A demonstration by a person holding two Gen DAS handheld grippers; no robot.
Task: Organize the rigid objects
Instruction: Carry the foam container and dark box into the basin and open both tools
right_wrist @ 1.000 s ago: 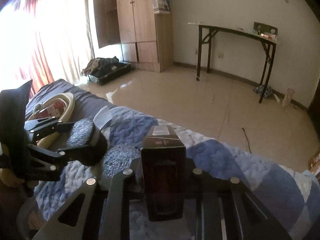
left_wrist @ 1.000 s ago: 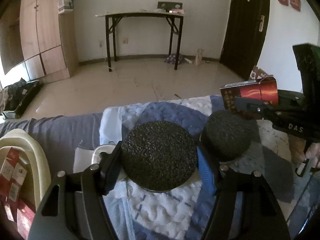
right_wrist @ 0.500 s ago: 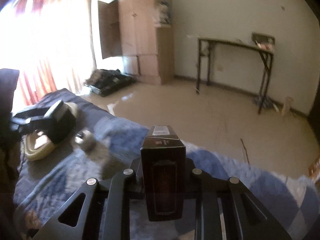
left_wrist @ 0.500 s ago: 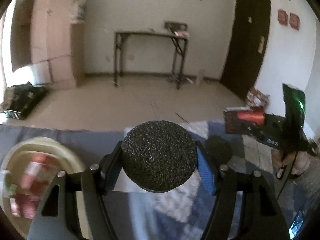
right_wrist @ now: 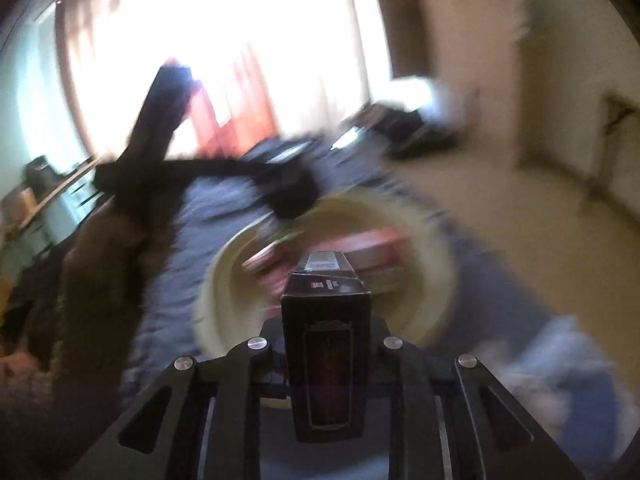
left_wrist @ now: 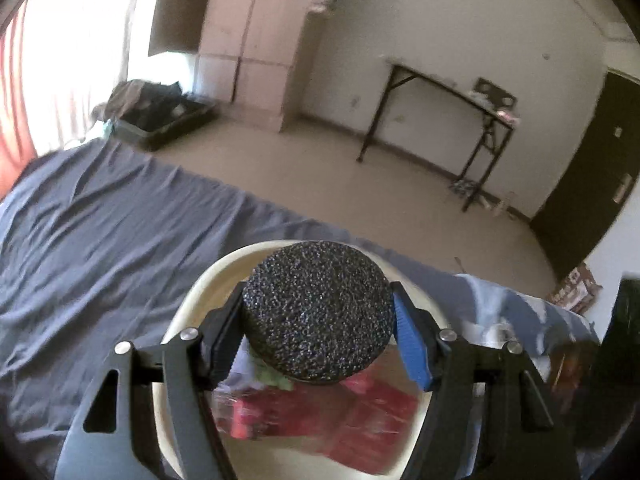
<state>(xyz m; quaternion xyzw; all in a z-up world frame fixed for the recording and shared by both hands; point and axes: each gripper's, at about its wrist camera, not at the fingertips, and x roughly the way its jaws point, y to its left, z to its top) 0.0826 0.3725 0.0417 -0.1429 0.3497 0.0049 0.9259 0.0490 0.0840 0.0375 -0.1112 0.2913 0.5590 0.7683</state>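
My left gripper [left_wrist: 318,318] is shut on a round black speckled disc [left_wrist: 318,308] and holds it above a cream oval basin [left_wrist: 208,280] that lies on the bed. Several red packets [left_wrist: 360,412] lie inside the basin. In the right wrist view my right gripper [right_wrist: 326,344] is shut on a dark maroon box [right_wrist: 326,344], upright between its jaws, just short of the same cream basin [right_wrist: 436,276]. The left gripper [right_wrist: 292,196] shows there as a dark blur over the basin's far rim, with a hand and sleeve [right_wrist: 104,264] at the left.
The basin rests on a grey-blue bedsheet [left_wrist: 100,232]; a blue and white quilt [left_wrist: 512,312] lies to its right. Beyond the bed are bare floor, a black folding table [left_wrist: 440,120], a wardrobe [left_wrist: 248,32], an open suitcase [left_wrist: 160,112] and a dark door [left_wrist: 600,168].
Both grippers have swung left from over the quilt to the cream basin, each keeping its object. The second black disc on the quilt is out of view now.
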